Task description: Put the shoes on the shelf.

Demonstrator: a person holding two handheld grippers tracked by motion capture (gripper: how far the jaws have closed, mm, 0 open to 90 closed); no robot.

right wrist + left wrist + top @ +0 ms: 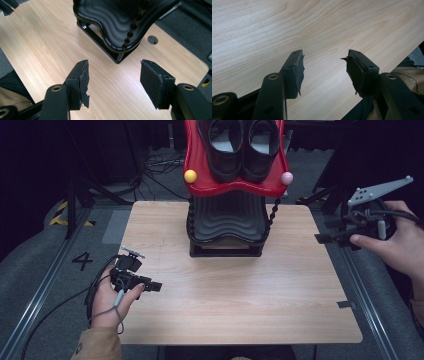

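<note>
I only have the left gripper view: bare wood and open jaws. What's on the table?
Observer: A two-tier shoe rack stands at the far middle of the table.
Operator: Anything on it?
Observer: A pair of black shoes sits on the red top shelf; the black lower shelf is bare.
Operator: Where's the right gripper?
Observer: The right gripper is off the table's right edge, jaws open, nothing between them.

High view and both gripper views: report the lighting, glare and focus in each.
High view: wooden table evenly lit, surroundings dark, sheen on the red shelf. Left gripper view: bright glare on the wood, claw pads sharp. Right gripper view: glossy streaks on the black wavy shelf.
</note>
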